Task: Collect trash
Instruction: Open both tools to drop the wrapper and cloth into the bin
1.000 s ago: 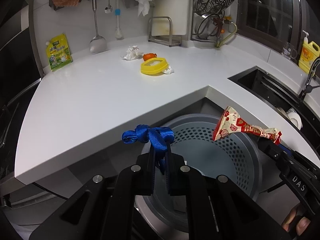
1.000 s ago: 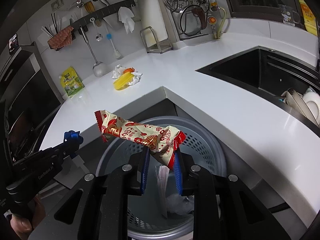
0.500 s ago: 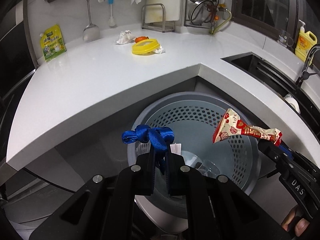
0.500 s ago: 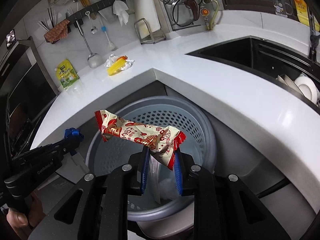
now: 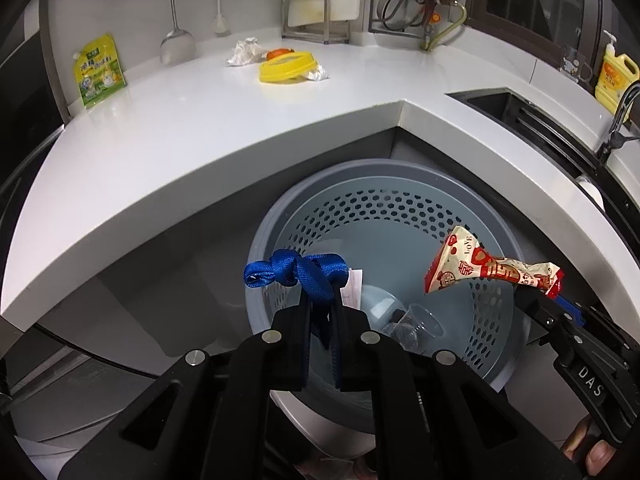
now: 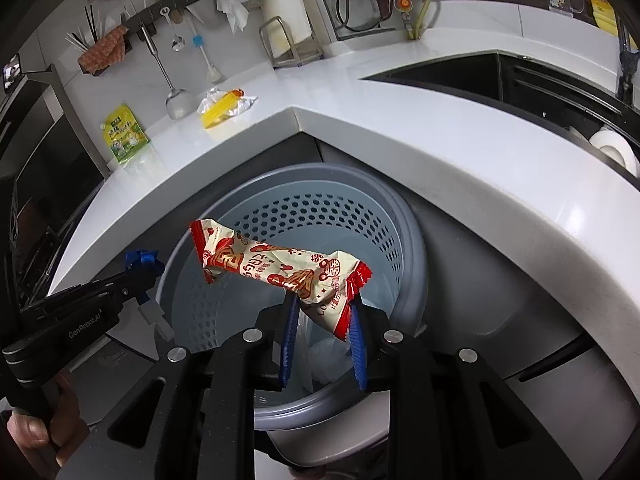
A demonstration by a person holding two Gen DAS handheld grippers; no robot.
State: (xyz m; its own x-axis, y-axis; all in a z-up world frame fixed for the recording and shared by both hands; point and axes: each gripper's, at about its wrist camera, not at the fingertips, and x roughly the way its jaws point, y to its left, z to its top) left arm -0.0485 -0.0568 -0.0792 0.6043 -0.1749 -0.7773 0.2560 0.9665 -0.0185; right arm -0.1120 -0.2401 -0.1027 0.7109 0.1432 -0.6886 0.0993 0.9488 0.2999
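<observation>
A crinkled red-and-cream snack wrapper [image 6: 280,270] is clamped at one end by the right tool [image 6: 322,312], its long axis held crosswise directly above the perforated bin [image 6: 404,240] – a knotted blue strap [image 5: 296,274] is pinched by the left tool [image 5: 322,312] over the bin's near-left rim – release is judged next.

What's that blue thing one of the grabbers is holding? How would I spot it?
Find the round grey perforated bin under the white counter's corner. Above its left rim, the left gripper pinches a knotted blue webbing strap between its fingers; the other item held there is a red-and-cream snack wrapper.
</observation>
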